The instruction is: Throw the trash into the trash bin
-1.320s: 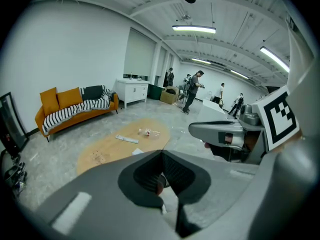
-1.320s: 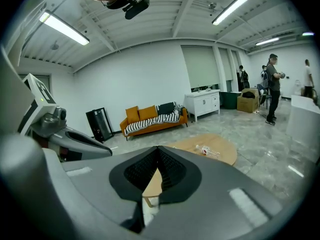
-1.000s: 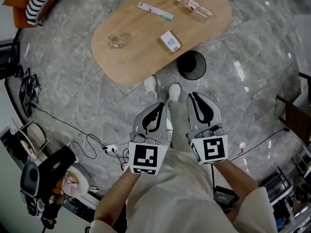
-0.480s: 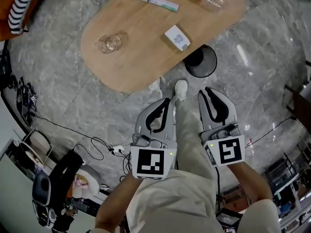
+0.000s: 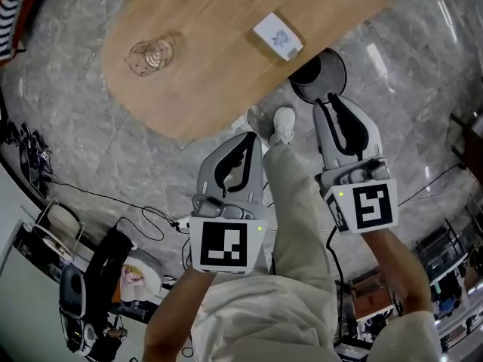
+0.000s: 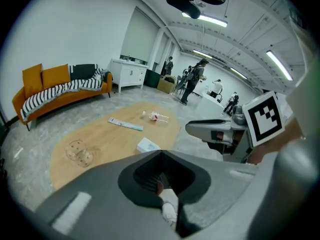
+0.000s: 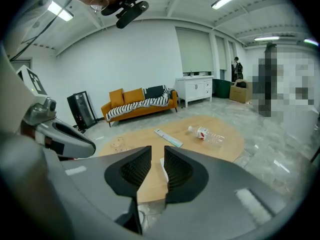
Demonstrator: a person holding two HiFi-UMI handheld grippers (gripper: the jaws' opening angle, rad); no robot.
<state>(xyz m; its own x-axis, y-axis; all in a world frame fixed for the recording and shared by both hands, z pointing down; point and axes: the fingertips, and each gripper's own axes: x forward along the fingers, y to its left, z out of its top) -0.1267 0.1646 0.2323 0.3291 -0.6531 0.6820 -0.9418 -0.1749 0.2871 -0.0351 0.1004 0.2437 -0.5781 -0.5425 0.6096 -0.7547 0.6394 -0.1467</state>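
Wooden table (image 5: 196,89) carried all the trash, none picked up: white box (image 5: 278,36) ahead of both fingertip pairs, crumpled clear cup (image 5: 149,55) beyond and left of the left gripper (image 5: 247,137) tips, bottle (image 7: 209,134) and flat pack (image 7: 168,138) past the box. Black trash bin (image 5: 317,70) sat on the floor just beyond the right gripper (image 5: 332,99) tips. Left jaws were together and empty, right jaws had just been opening to a narrow slit with nothing between; it looked like the approach step, and the next move probably needed wider jaws and a reach to the box.
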